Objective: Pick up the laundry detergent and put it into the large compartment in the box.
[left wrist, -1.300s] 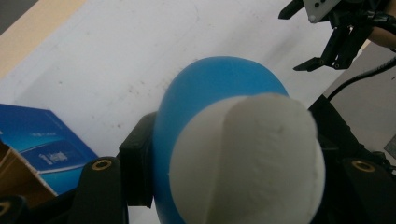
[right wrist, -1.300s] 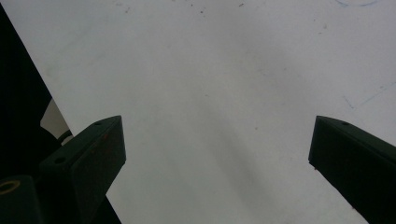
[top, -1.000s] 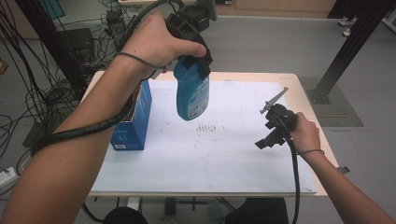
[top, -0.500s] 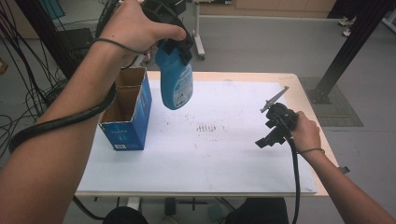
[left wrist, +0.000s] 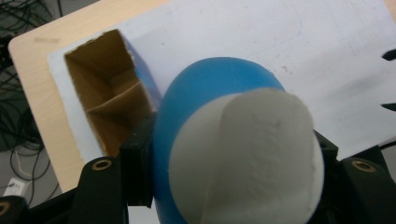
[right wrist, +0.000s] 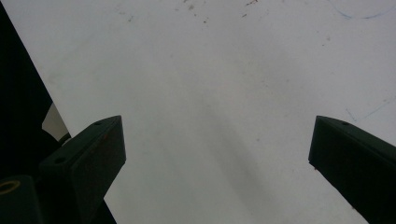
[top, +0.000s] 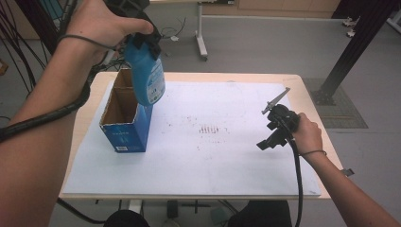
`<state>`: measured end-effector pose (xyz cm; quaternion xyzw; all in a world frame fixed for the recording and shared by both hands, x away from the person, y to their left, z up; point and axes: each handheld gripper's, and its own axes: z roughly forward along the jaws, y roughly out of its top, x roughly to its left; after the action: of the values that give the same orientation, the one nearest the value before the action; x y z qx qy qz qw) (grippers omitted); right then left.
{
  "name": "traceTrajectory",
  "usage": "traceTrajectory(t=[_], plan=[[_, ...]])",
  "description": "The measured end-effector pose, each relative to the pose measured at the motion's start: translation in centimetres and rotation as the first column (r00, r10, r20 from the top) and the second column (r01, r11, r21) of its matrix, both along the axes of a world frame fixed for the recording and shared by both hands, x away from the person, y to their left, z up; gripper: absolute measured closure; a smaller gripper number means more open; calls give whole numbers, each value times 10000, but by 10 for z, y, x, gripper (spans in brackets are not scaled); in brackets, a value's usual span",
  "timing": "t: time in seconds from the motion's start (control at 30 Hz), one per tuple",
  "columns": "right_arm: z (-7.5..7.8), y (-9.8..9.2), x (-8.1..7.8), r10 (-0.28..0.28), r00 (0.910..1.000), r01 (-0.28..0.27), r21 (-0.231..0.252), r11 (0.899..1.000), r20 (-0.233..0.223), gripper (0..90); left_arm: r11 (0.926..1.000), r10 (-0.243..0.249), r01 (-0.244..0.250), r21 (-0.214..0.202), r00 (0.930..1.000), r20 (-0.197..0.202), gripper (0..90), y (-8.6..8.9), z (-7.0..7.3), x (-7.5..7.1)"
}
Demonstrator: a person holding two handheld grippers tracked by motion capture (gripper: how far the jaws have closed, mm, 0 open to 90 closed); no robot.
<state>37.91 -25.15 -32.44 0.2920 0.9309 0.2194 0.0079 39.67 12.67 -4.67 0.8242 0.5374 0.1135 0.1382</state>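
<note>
At about ten o'clock on the table [top: 302, 82], the cardboard box [top: 124, 124] stands upright on the white sheet [top: 213, 161], its top open. It is blue outside and brown inside, and the left gripper view shows a cardboard divider [left wrist: 112, 100] splitting the inside into compartments. White print sits low on its near face, too small to read.

Just above the box's far right corner hangs the blue bottle [top: 147, 78], white cap uppermost, pinched below the cap by the left gripper [top: 137, 40]. The jaws are closed onto the bottle's sides and carry its full weight. The bottle's label has pale print that cannot be read. In the left gripper view the cap [left wrist: 245, 156] hides much of the bottle's body, so how its base sits relative to the box wall is hard to judge.

That is the risk: the base looks to be over the box's right wall rather than over a compartment. Lowered from here, I judge it could land on the wall or the divider, tip the light box, or twist out of the grip.

At the sheet's centre are faint brown marks [top: 212, 129], not legible as writing.

At three o'clock the right gripper [top: 274, 127] hovers low over the sheet, jaws spread wide and holding nothing.
</note>
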Motion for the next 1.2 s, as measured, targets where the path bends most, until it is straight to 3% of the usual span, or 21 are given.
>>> traceTrajectory(t=[0.17, 0.57, 1.2], plan=[[0, 0, 0, 9, 10000, -9, -9, 10000, -3, 38, 9971, 763, -763, 32, 9971, -13, 377, 24, -2, 4], [0, -1, 0, 24, 10000, -24, -6, 10000, 26, 38, 9866, 1627, -1626, 107, 9867, -36, 377, 54, -2, 8], [-1, -3, 0, -17, 10000, 17, 70, 10000, 2, 38, 9728, 2318, -2318, 1, 9728, 4, 378, 75, 0, 12]])
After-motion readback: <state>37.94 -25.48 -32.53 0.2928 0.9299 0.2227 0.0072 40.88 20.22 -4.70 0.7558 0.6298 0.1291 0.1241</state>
